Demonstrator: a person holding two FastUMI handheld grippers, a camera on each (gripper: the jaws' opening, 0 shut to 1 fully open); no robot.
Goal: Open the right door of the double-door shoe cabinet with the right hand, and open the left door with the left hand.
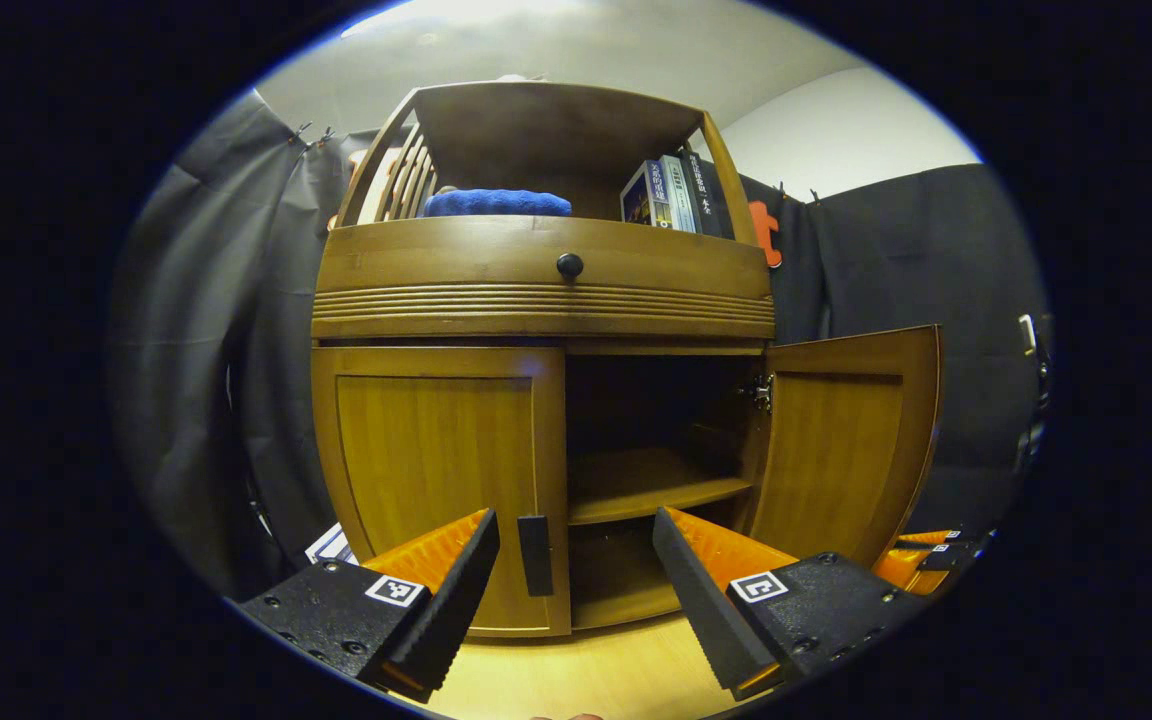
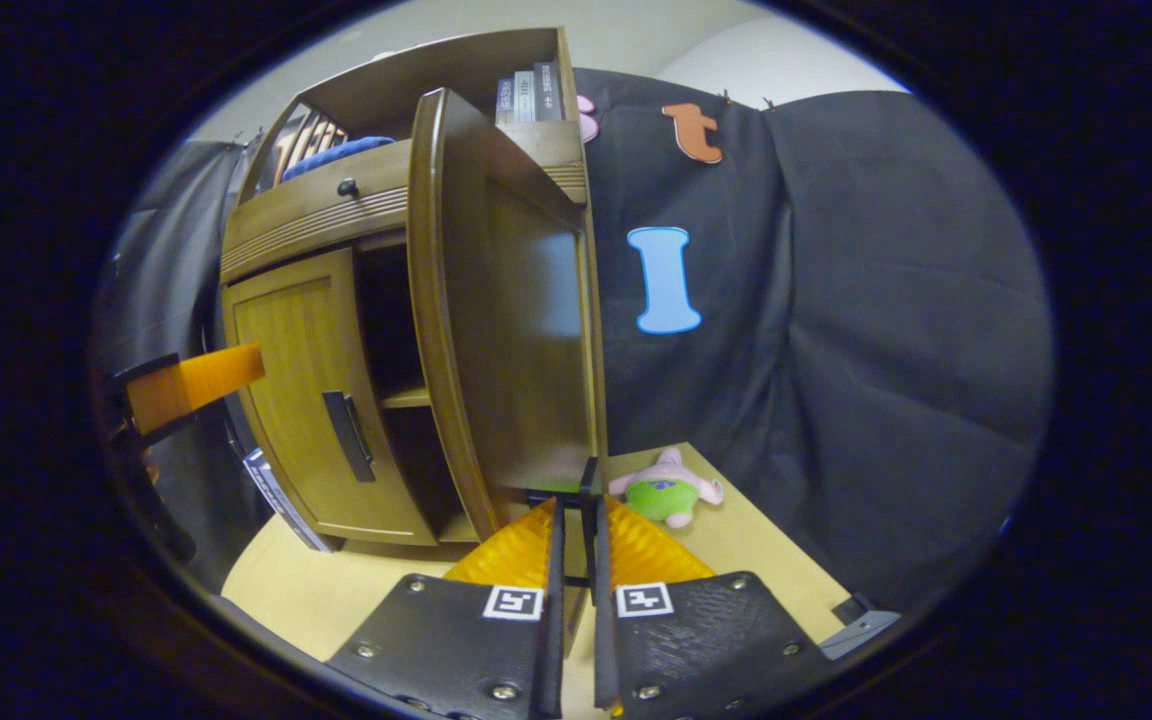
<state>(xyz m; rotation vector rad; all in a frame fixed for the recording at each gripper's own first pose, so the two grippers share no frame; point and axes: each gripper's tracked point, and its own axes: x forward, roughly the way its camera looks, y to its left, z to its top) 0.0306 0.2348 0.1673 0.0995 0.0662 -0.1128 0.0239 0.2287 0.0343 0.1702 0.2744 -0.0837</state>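
Note:
The wooden shoe cabinet stands close in front of me. Its left door is closed, with a dark vertical handle at its inner edge. My left gripper is open, one finger on each side of that handle and short of it. The right door is swung wide, showing an inner shelf. In the right gripper view that right door stands edge-on, and my right gripper is shut on its handle. The left gripper shows at far left, facing the closed left door.
Above the doors is a drawer with a dark knob. The top shelf holds a blue cloth and books. A plush toy lies on the light wooden surface right of the cabinet. A flat printed item leans by its left side.

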